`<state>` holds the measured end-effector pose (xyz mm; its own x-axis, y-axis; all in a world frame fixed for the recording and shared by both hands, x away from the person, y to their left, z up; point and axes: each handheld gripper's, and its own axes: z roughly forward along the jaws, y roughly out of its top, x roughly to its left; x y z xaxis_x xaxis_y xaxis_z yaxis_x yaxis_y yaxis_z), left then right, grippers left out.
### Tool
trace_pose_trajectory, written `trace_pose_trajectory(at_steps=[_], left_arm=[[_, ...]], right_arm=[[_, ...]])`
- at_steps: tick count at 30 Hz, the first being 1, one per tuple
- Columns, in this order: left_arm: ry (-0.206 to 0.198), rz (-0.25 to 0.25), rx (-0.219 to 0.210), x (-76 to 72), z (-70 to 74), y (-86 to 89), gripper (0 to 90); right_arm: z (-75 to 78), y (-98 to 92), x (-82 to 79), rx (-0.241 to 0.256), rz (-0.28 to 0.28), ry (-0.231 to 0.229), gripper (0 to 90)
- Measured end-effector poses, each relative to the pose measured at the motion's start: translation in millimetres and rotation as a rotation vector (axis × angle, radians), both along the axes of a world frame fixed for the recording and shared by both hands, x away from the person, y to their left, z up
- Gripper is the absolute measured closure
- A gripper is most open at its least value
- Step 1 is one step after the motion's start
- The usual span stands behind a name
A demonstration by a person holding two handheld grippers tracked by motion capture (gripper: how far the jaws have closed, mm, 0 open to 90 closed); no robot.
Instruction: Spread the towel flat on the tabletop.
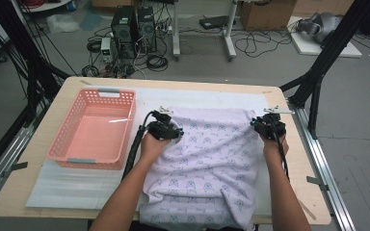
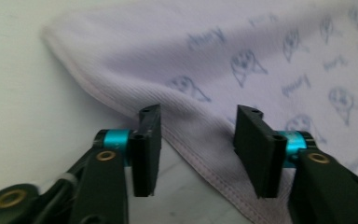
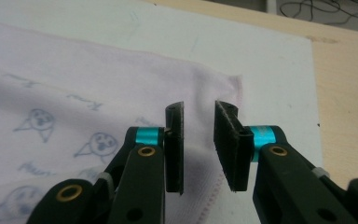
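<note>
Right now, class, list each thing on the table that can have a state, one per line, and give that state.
Cloth: spread flat on the mat, wrinkled, near end hanging over the table edge.
Basket: upright, empty.
Left tool: open, jaws astride the cloth's hem.
Right tool: open, jaws over the cloth's corner, not gripping.
Mat: lying flat under cloth and basket.

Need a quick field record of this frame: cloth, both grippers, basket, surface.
cloth: pale lilac printed cloth, spread on the mat, near end hanging over the table edge
left gripper: open, jaws straddling the cloth's hemmed edge near its far left corner
right gripper: open, narrow gap, over the far right corner
basket: pink basket, left of the cloth, looks empty
surface: white mat on wooden table
</note>
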<state>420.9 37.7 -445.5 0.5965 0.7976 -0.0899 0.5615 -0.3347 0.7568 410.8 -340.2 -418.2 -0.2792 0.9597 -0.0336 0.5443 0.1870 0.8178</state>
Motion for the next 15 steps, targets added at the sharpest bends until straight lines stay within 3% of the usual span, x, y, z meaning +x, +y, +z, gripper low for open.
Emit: trace_pose_trajectory(at_steps=[1,2,4,5,7,10,11,13,15], left_arm=[[-0.003,-0.016,-0.01,-0.5,-0.1,-2.0,58.6],[-0.008,-0.023,-0.012,-1.3,0.3,-4.1,71.6],[-0.049,-0.011,0.045,-3.2,2.4,-8.5,83.6],[-0.072,0.018,0.089,-3.1,3.8,-8.3,84.3],[-0.108,0.115,0.127,1.1,5.6,1.1,85.0],[-0.149,0.264,0.163,10.0,8.9,27.5,85.0],[-0.149,0.291,0.139,12.1,9.1,34.7,84.6],[-0.14,0.305,0.079,13.8,9.3,43.1,78.8],[-0.107,0.283,0.04,12.6,9.9,44.8,56.2]], right_arm=[[1.2,-0.6,-1.6,0.0,0.004,-0.001,71.5],[3.0,-1.2,-3.5,0.007,0.01,0.002,71.4],[6.3,-1.7,-6.3,0.022,0.024,-0.003,71.4],[7.3,-1.0,-7.2,0.024,0.029,-0.005,71.4],[9.7,0.9,-9.2,0.027,0.045,-0.009,71.4],[10.9,4.8,-12.7,0.032,0.088,0.008,69.5],[10.3,6.8,-14.2,0.042,0.111,0.022,67.5],[7.4,9.9,-17.4,0.051,0.144,0.034,62.6],[1.0,13.0,-20.9,0.07,0.202,0.059,58.9]])
